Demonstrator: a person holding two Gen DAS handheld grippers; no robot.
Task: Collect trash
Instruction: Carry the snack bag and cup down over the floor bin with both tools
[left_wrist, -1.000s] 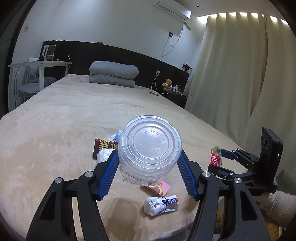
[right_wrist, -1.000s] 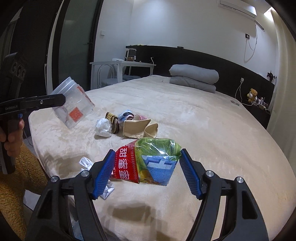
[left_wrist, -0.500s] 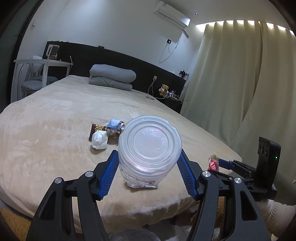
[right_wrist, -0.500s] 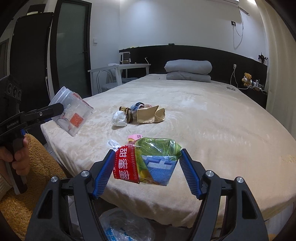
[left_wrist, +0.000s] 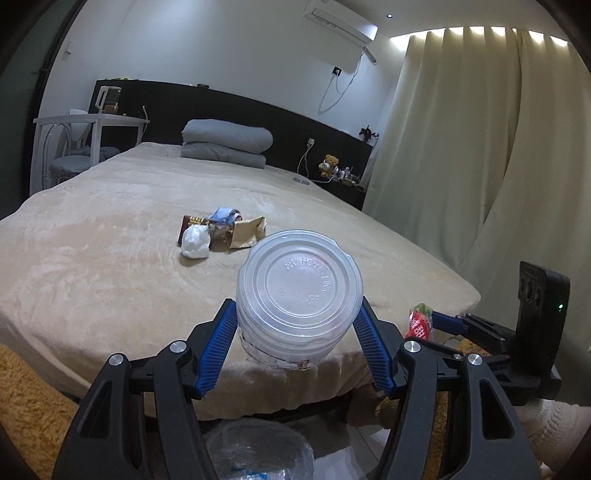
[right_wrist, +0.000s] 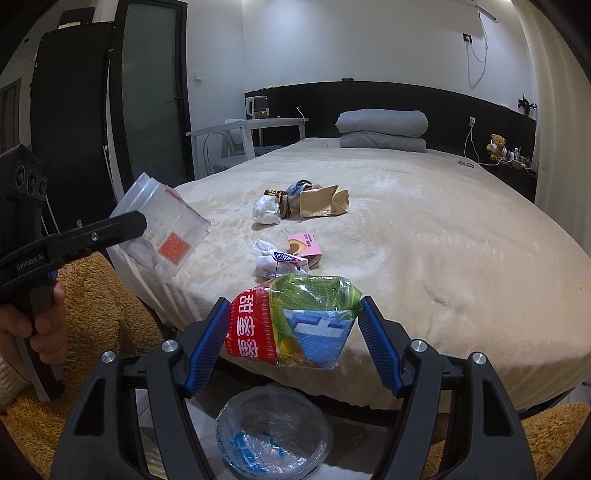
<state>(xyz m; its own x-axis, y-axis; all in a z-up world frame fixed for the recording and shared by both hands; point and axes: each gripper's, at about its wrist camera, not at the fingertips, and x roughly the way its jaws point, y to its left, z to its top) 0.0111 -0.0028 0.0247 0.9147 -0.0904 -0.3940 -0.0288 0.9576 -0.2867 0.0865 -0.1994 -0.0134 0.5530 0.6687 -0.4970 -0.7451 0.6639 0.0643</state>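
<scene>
My left gripper (left_wrist: 297, 306) is shut on a clear plastic tub (left_wrist: 299, 280), lid facing the camera, held in the air past the foot edge of the bed (left_wrist: 92, 295). My right gripper (right_wrist: 293, 306) is shut on a red and green snack bag (right_wrist: 291, 321). Straight below both hangs a bin lined with a clear bag (right_wrist: 273, 435). On the bed lie a pink wrapper (right_wrist: 304, 247), a white wrapper (right_wrist: 277, 260), a white paper wad (right_wrist: 266, 210), a brown paper bag (right_wrist: 323, 201) and a dark bar wrapper (left_wrist: 192, 221).
A folded grey quilt (left_wrist: 225, 142) lies at the head of the bed. A white desk and chair (left_wrist: 74, 140) stand on the left, with curtains (left_wrist: 480, 166) on the right. A shaggy yellow rug (right_wrist: 99, 295) covers the floor. A person's hand (right_wrist: 40, 325) grips the left tool.
Both grippers have drawn back from over the bed to beyond its foot edge, keeping their loads. The lined bin has come into view beneath them.
</scene>
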